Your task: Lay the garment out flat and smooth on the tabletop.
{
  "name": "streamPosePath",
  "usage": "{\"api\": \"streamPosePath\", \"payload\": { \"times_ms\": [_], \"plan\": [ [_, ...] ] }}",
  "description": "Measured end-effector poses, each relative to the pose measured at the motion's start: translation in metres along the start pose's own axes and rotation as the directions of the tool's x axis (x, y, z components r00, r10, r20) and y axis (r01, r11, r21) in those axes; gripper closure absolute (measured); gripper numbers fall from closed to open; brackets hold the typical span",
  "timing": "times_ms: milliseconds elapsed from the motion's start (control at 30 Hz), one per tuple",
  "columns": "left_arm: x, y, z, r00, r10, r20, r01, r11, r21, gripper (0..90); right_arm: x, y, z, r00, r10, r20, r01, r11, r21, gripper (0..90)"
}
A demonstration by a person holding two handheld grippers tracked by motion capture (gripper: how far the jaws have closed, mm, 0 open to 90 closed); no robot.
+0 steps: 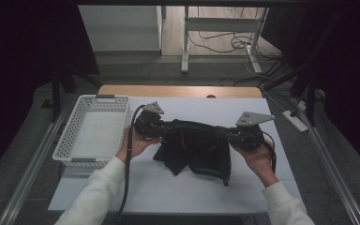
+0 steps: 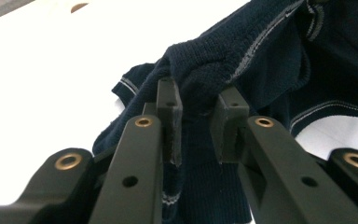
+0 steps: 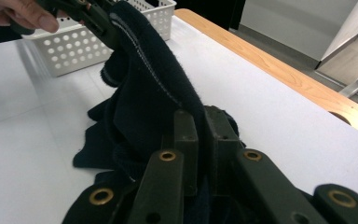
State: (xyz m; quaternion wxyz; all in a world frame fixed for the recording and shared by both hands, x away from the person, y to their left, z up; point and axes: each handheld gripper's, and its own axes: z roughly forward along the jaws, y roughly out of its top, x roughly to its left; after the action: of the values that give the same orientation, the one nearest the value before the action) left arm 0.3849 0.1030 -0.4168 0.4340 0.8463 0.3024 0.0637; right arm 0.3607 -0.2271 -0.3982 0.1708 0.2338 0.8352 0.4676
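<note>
A dark navy knitted garment point(image 1: 197, 147) with pale stitching hangs stretched between my two grippers above the white table point(image 1: 168, 187); its lower part still lies crumpled on the surface. My left gripper point(image 1: 165, 127) is shut on one bunched edge of the cloth point(image 2: 205, 84), which is pinched between the pads point(image 2: 170, 119). My right gripper point(image 1: 228, 133) is shut on the opposite edge point(image 3: 158, 93), its jaws nearly touching around the fabric. The left gripper point(image 3: 100, 18) also appears far off in the right gripper view, holding the cloth's far end.
A white perforated basket point(image 1: 70, 136) stands at the table's left, also seen in the right gripper view point(image 3: 70, 51). A wooden strip point(image 1: 178, 90) borders the far edge. Metal rails run along both sides, and cables and a desk frame lie on the floor beyond.
</note>
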Motion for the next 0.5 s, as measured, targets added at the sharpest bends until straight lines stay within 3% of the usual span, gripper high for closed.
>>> {"api": "streamPosePath", "payload": {
  "times_ms": [233,500],
  "plan": [
    [0.010,0.008,0.006,0.9996,-0.029,0.004,0.029,0.9994,-0.020,74.5,-0.015,0.006,0.004,0.9995,0.030,0.011,-0.030,1.000,-0.007,84.5],
    [0.024,0.035,0.012,0.9981,-0.052,-0.034,0.051,0.9977,-0.046,74.3,-0.041,0.026,0.008,0.9976,0.045,0.052,-0.045,0.999,-0.009,84.4]
  ]
}}
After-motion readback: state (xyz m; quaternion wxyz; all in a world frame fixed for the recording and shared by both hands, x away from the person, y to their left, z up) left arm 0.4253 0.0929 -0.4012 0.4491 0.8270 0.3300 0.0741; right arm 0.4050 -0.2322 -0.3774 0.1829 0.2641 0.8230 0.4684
